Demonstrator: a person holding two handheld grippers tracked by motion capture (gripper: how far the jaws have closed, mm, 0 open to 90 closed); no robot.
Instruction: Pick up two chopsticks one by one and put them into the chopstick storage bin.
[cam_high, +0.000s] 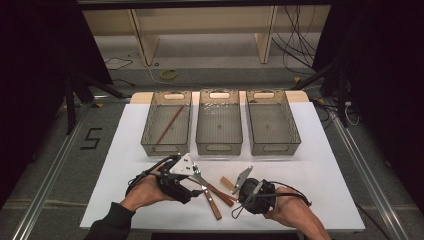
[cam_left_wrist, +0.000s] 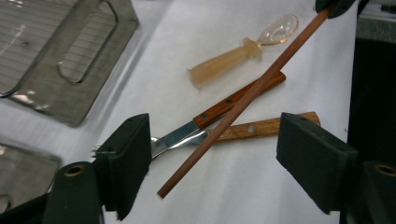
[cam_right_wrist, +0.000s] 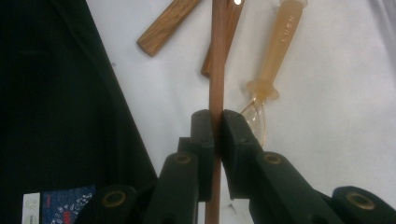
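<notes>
Two claws are at work over the white worktop (cam_high: 320, 165), one in each of your hands. Your right claw (cam_right_wrist: 217, 135) is pressed together on a brown wooden chopstick (cam_right_wrist: 217, 70), pinching it between the pads so that the stick runs straight out ahead of the jaws. In the left gripper view that same chopstick slants across, above the pile, with its free end low between the jaws of your left claw (cam_left_wrist: 212, 163). Those jaws are spread wide, one on either side of the stick and touching nothing.

Under the chopstick lie a knife (cam_left_wrist: 219, 109) with a riveted dark wooden handle and a fork (cam_left_wrist: 233, 132) with a paler wooden handle, their metal parts overlapping. Just beyond them rests a translucent amber plastic spoon (cam_left_wrist: 243, 53); in the right gripper view its handle carries raised lettering that seems to read "LUEN", though it is faint.

In the high view three grey mesh bins stand side by side at the far side of the worktop, and the left bin (cam_high: 150, 131) has a second chopstick (cam_high: 170, 124) lying slantwise in it.
</notes>
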